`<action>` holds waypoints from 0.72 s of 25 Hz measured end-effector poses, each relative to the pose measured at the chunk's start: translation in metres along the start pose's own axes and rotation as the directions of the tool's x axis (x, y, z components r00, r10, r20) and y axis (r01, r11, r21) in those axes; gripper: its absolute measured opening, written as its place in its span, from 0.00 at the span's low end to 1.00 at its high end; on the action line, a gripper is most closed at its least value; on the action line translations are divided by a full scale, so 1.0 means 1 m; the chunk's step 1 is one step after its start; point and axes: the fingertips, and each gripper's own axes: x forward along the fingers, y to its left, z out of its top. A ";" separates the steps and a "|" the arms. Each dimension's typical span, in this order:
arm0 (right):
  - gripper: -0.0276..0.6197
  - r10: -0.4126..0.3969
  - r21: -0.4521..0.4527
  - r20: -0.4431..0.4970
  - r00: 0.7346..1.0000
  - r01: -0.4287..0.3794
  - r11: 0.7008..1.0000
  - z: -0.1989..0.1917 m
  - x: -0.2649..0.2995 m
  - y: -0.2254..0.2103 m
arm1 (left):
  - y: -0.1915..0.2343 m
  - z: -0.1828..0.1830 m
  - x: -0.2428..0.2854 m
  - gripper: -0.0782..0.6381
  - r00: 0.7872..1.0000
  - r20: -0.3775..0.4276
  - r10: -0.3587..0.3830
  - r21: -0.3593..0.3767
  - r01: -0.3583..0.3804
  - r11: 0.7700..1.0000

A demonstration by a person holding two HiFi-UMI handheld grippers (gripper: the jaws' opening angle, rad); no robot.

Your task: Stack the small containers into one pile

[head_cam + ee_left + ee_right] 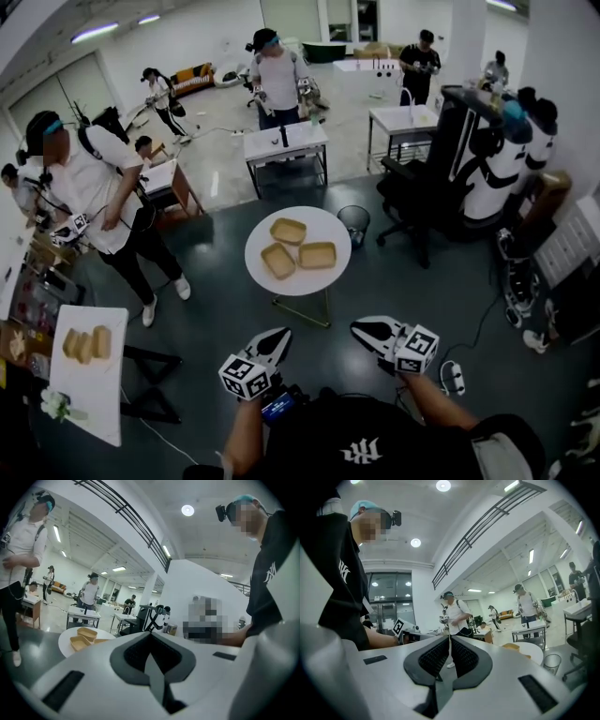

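Three shallow tan containers lie apart on a round white table [300, 284]: one at the back [288, 231], one at the front left [277, 261], one at the right [318, 255]. My left gripper [279, 334] and right gripper [358, 327] hover over the dark floor short of the table, both pointing at it. Both are shut with nothing between the jaws. In the left gripper view the closed left gripper [151, 635] has the containers [86, 633] far off at the left. In the right gripper view the closed right gripper [449, 637] has the table [536, 652] at the right.
A mesh waste bin [354, 223] stands just behind the round table, with an office chair [410, 199] to its right. A white table [86, 412] with more tan containers is at the left, and a person [94, 192] stands beyond it. Cables and a power strip [453, 377] lie on the floor at the right.
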 end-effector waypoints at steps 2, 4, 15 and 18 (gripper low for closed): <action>0.10 -0.001 -0.007 0.006 1.000 0.001 1.000 0.006 0.015 -0.017 | 0.021 0.007 0.008 0.11 1.000 0.002 0.002 0.001 -0.002 1.000; 0.10 -0.001 -0.002 0.005 1.000 0.001 1.000 0.008 0.027 -0.031 | 0.040 0.012 0.015 0.11 1.000 0.009 0.010 -0.006 -0.010 1.000; 0.10 -0.027 0.027 -0.024 0.999 0.027 0.999 0.009 0.061 -0.086 | 0.098 0.021 0.041 0.11 1.000 0.024 0.011 -0.060 -0.010 0.998; 0.10 -0.042 0.037 -0.016 0.999 0.042 0.998 0.011 0.067 -0.104 | 0.109 0.022 0.056 0.11 1.000 0.011 -0.002 -0.064 0.003 0.998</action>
